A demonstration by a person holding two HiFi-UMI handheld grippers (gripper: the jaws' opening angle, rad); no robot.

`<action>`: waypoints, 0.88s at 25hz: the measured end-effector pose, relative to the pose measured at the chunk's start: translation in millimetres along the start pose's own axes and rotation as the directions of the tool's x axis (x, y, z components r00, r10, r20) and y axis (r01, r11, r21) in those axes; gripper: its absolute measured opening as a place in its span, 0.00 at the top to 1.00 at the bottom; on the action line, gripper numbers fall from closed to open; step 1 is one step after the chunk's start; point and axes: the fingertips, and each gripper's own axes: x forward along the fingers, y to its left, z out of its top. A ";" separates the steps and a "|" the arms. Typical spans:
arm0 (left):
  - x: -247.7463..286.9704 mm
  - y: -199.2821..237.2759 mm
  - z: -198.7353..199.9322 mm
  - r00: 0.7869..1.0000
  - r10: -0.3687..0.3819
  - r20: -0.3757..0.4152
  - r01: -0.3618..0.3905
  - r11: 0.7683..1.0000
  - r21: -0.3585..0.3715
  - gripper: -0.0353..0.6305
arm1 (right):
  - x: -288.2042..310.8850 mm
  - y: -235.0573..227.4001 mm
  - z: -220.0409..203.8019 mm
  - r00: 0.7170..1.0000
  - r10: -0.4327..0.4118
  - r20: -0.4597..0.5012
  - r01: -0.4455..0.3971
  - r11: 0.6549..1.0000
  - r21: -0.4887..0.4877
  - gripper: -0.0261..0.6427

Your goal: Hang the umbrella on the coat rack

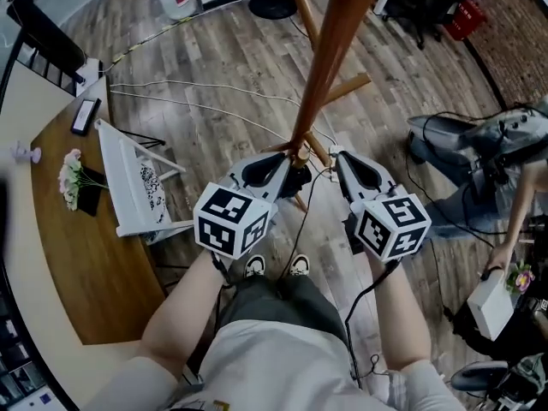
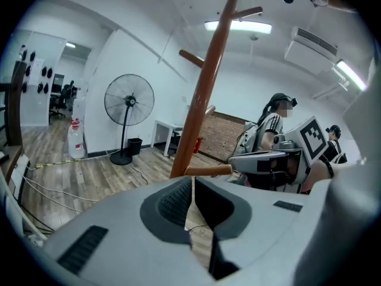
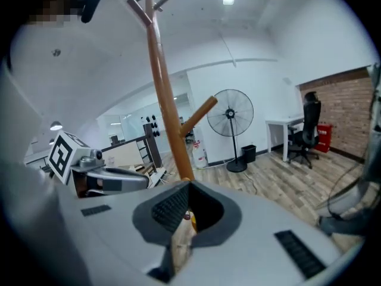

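Note:
The brown wooden coat rack (image 1: 330,50) rises straight in front of me, its pole running up toward the head camera, with pegs branching off. No umbrella shows in any view. My left gripper (image 1: 287,168) and right gripper (image 1: 339,157) are held side by side just short of the pole's lower part, one on each side. The left gripper view shows the pole (image 2: 205,94) and a low peg (image 2: 208,170) just beyond shut jaws (image 2: 191,204). In the right gripper view the pole (image 3: 166,112) stands behind shut jaws (image 3: 186,216). Nothing is held in either.
A curved wooden desk (image 1: 77,255) at left carries flowers (image 1: 73,178) and a phone (image 1: 84,116), and a white frame (image 1: 128,178) leans on it. Cables (image 1: 214,110) cross the plank floor. A standing fan (image 2: 129,103) is behind the rack. A person's arm holds a white box (image 1: 492,302) at right.

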 end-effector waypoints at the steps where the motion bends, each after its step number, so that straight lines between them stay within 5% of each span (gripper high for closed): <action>1: -6.8 -4.0 6.2 1.000 -0.001 0.004 0.001 1.000 0.013 0.92 | -8.4 4.3 7.8 1.000 0.000 0.008 0.000 1.000 -0.005 0.95; 22: -142.3 -93.5 120.9 0.987 -0.061 0.149 0.023 0.969 0.246 0.93 | -175.6 102.0 120.4 0.974 0.020 0.227 -0.005 0.998 -0.066 0.95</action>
